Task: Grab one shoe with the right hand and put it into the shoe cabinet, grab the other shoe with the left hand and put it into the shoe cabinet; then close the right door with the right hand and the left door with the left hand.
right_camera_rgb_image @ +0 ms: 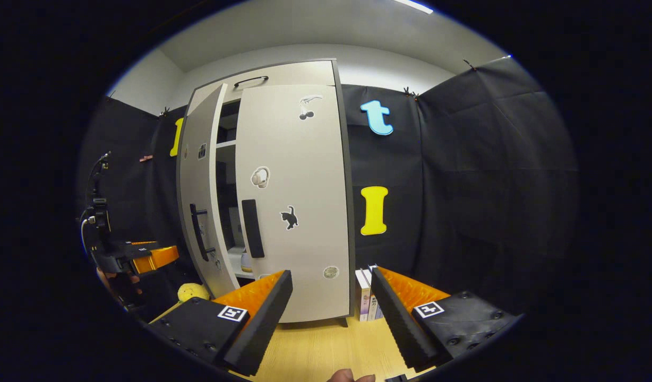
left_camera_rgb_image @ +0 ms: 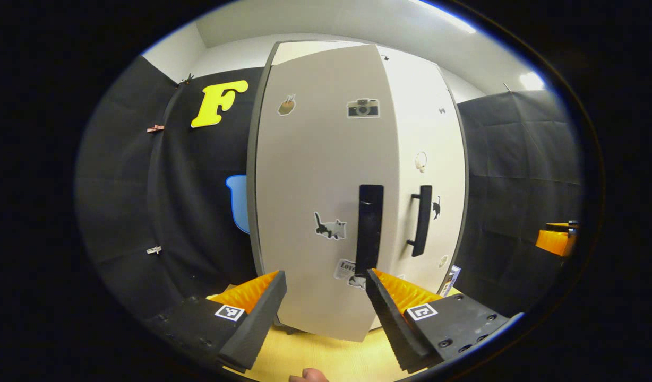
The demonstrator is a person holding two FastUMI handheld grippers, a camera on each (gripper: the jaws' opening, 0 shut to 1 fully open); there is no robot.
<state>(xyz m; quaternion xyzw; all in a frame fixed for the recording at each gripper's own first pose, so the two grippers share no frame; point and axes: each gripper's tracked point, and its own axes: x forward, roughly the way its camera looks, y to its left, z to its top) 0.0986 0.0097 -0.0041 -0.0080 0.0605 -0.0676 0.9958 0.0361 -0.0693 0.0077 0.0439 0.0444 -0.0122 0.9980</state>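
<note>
The pale shoe cabinet [right_camera_rgb_image: 283,71] stands on the wooden floor. Its right door [right_camera_rgb_image: 294,201] lies shut against the frame, black handle [right_camera_rgb_image: 251,228] near its inner edge. The left door [right_camera_rgb_image: 201,201] hangs ajar, and through the gap I see shelves and a pale shape [right_camera_rgb_image: 245,260] low inside, too small to name. In the left gripper view the left door [left_camera_rgb_image: 326,185] fills the middle, close ahead, with its handle [left_camera_rgb_image: 369,228] just above my left gripper [left_camera_rgb_image: 325,276], which is open and holds nothing. My right gripper [right_camera_rgb_image: 331,275] is open too, held back from the right door.
Several books [right_camera_rgb_image: 368,300] stand against the cabinet's right side. A yellow plush toy [right_camera_rgb_image: 193,291] lies on the floor left of the cabinet. Black cloth walls close the booth on both sides. The other gripper [left_camera_rgb_image: 557,239] shows at the far right of the left gripper view.
</note>
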